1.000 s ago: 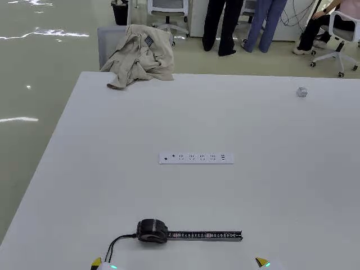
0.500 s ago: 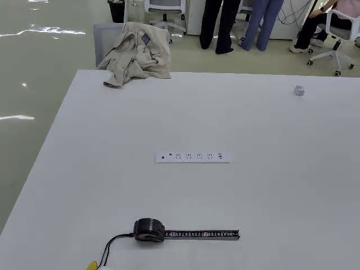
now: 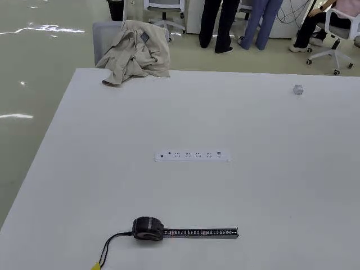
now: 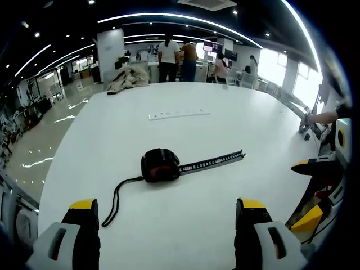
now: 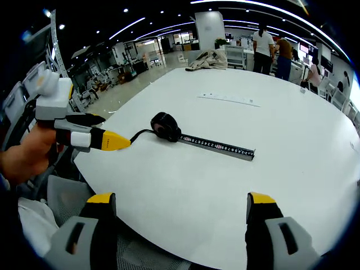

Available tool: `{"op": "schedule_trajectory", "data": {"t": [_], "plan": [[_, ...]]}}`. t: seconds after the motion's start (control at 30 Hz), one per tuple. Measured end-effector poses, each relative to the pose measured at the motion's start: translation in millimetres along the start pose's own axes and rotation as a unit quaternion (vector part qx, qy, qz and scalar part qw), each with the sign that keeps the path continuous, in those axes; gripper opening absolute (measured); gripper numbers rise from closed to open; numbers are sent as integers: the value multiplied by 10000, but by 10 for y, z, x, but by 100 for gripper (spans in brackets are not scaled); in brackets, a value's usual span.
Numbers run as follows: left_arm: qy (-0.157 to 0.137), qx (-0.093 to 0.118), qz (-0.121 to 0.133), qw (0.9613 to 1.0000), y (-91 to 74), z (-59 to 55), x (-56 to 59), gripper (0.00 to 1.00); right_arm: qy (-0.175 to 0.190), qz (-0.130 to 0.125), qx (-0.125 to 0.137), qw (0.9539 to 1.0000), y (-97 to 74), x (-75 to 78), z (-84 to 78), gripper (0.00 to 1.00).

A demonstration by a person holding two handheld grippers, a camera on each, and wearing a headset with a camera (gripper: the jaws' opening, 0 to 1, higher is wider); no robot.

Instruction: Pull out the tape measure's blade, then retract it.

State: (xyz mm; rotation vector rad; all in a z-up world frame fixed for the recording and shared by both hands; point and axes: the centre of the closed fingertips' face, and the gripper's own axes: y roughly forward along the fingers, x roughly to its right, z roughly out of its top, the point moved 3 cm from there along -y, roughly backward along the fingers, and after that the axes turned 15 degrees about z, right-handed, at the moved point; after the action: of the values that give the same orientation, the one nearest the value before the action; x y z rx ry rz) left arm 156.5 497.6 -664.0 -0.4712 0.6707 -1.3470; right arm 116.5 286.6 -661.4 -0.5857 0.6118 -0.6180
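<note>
Two steps to this task, and the first looks done. The black round-cased tape measure (image 3: 148, 229) lies near the front edge of the white workbench top (image 3: 270, 129). Its dark graduated blade (image 3: 201, 232) is drawn out flat to the right of the case, and a black wrist cord (image 3: 112, 244) trails off left.

Retraction remains, by my reading. The next move calls for one gripper to pin the case while the lock is released or the blade is fed back.

Left gripper (image 4: 167, 216): jaws wide apart, holding nothing, short of the case. Right gripper (image 5: 180, 202): likewise spread and empty, well back from the blade.

Against one second ago, the blade shows the same length and the same place below the white power strip (image 3: 192, 155). Two yellow jaw tips showed at the head view's bottom edge then; one sliver shows now, though the camera has shifted too.
</note>
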Motion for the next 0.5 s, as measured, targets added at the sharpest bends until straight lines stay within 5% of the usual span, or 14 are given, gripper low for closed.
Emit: {"op": "schedule_trajectory", "data": {"t": [0.5], "plan": [[-41, 36, 17, 10000, 63, 47, 109, 96, -58, -21, -23, 10000, -58, -142, 2, 99]]}}
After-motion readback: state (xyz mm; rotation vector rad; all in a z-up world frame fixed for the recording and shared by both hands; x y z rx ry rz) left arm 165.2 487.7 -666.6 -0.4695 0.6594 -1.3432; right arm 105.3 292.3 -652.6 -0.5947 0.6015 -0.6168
